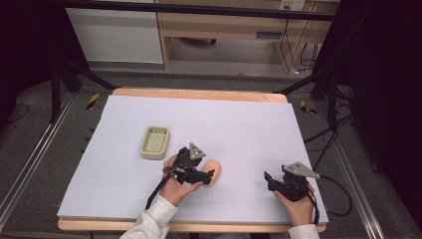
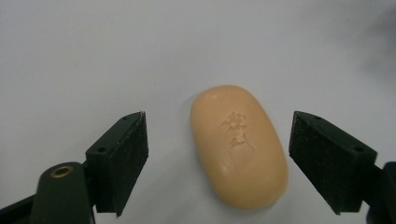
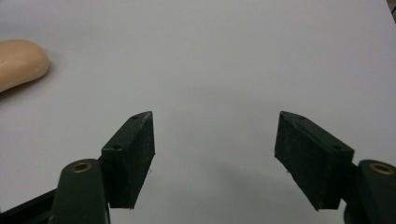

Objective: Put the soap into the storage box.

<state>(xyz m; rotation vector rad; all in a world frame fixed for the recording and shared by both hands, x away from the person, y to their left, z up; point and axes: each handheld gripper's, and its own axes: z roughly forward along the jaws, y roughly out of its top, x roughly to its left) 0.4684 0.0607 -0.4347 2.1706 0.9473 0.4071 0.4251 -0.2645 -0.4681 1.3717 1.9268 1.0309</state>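
Observation:
A peach-coloured oval bar of soap lies flat on the white table cover, an embossed mark on its top. My left gripper is low over it and open. The soap sits between its two black pads, closer to the right pad, with a gap showing on both sides. A pale green slotted soap dish stands to the left of and behind the soap. My right gripper is open over bare cover near the front right. The soap's end is at the left edge of the right gripper view.
The white cover lies on a wooden table whose edge shows at the back. Dark stand legs and cables lie on the floor to either side, and a wooden cabinet stands behind.

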